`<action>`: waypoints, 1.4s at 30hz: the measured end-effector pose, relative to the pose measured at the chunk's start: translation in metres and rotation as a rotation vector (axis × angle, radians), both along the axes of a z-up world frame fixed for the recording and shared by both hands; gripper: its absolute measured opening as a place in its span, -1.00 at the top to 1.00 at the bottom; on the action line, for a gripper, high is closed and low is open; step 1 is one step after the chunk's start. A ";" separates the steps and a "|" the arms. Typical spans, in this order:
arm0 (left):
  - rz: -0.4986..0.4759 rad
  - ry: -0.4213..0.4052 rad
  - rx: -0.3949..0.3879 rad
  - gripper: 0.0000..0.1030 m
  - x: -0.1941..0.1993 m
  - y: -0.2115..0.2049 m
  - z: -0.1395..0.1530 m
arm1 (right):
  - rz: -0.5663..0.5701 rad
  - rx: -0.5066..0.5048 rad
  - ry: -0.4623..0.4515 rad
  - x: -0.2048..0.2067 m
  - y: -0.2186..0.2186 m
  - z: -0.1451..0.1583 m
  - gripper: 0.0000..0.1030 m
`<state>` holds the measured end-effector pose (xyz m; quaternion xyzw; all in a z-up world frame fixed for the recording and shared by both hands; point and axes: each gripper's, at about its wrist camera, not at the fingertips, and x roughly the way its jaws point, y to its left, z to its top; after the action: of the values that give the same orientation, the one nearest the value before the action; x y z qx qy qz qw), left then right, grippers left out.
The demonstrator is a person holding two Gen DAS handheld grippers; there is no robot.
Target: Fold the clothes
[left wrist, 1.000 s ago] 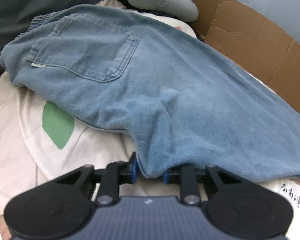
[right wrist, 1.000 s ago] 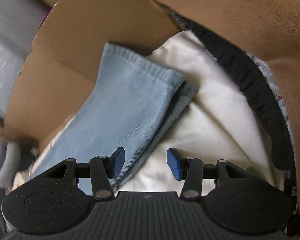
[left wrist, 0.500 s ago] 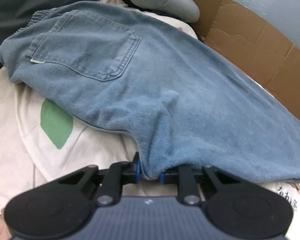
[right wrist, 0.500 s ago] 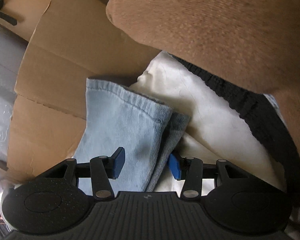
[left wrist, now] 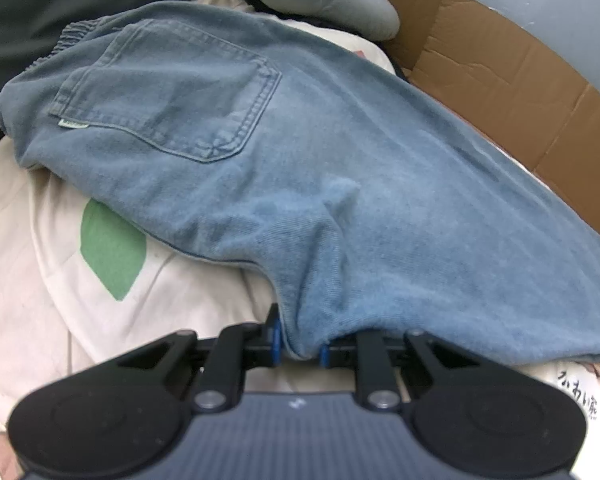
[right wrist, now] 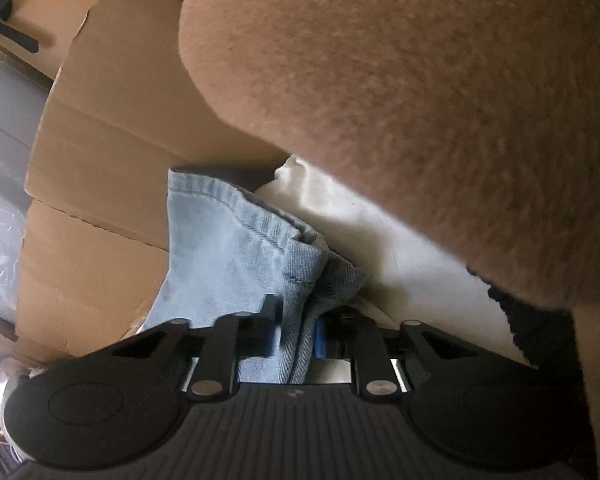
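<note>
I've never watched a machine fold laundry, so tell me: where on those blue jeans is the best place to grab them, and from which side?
Best at the edges, from the near side. The left gripper pinches the jeans at the crotch edge, where the cloth bunches into a ridge. The right gripper is closing on the leg hem, whose stacked layers probably give a firm bite.

black claw [left wrist: 299,346] – blue pads [left wrist: 276,340], silver screws

Both wrist views look down, close over the jeans [left wrist: 340,184]
</note>
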<state>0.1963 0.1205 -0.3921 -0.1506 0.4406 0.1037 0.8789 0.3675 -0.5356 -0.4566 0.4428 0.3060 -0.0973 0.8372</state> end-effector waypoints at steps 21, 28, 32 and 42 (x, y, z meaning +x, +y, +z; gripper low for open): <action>-0.048 0.104 0.029 0.77 -0.007 0.016 0.036 | 0.027 0.091 -0.011 -0.007 -0.002 0.061 0.90; -0.085 0.157 0.046 0.77 -0.014 0.011 0.036 | 0.012 0.108 0.040 -0.041 -0.002 0.073 0.90; -0.096 0.177 0.045 0.77 -0.022 0.006 0.037 | 0.002 0.110 0.057 -0.083 -0.007 0.089 0.90; -0.103 0.186 0.036 0.79 -0.029 0.001 0.038 | -0.027 0.117 0.108 -0.160 -0.013 0.121 0.90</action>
<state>0.1669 0.1212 -0.3545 -0.1015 0.5256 0.0798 0.8409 0.2075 -0.5487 -0.3353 0.4891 0.3500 -0.1141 0.7908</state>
